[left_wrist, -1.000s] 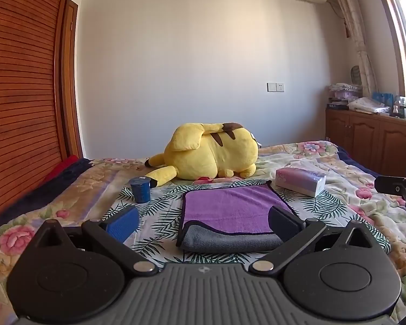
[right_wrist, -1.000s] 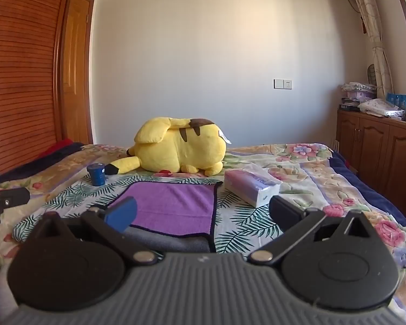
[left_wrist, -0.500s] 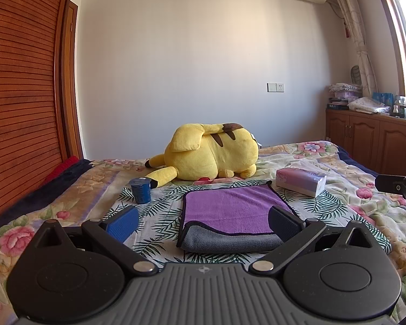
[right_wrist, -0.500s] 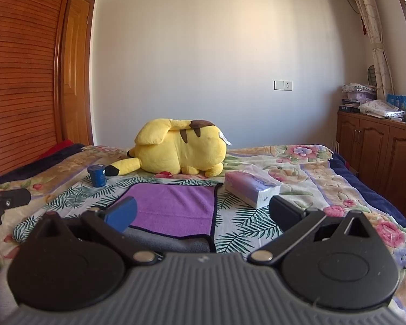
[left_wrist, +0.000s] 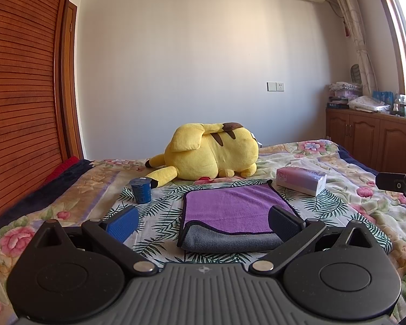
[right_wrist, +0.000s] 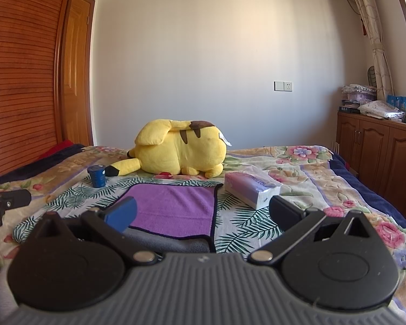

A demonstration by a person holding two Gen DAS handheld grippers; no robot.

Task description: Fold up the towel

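Purple-and-grey microfibre towel [left_wrist: 231, 214] lying folded flat on floral bed quilt [left_wrist: 346, 205], edges squared; task judged done. Left gripper [left_wrist: 203, 220] and right gripper [right_wrist: 201, 212] jaws wide, holding nothing

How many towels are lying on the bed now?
1. The purple towel lies folded on the bed, in front of the yellow plush toy. None else shows; some may be hidden.

Two low fisheye views from just above the bed [left_wrist: 75, 189], both facing the far wall past the yellow plush [left_wrist: 213, 154]. Left wrist view set left of the plush's line, right wrist view to its right, at similar closeness. Shared: purple towel [left_wrist: 235, 208] [right_wrist: 176, 208], plush [right_wrist: 178, 149], tissue box [left_wrist: 301, 180] [right_wrist: 253, 189], blue cup [left_wrist: 141, 193] [right_wrist: 97, 176].
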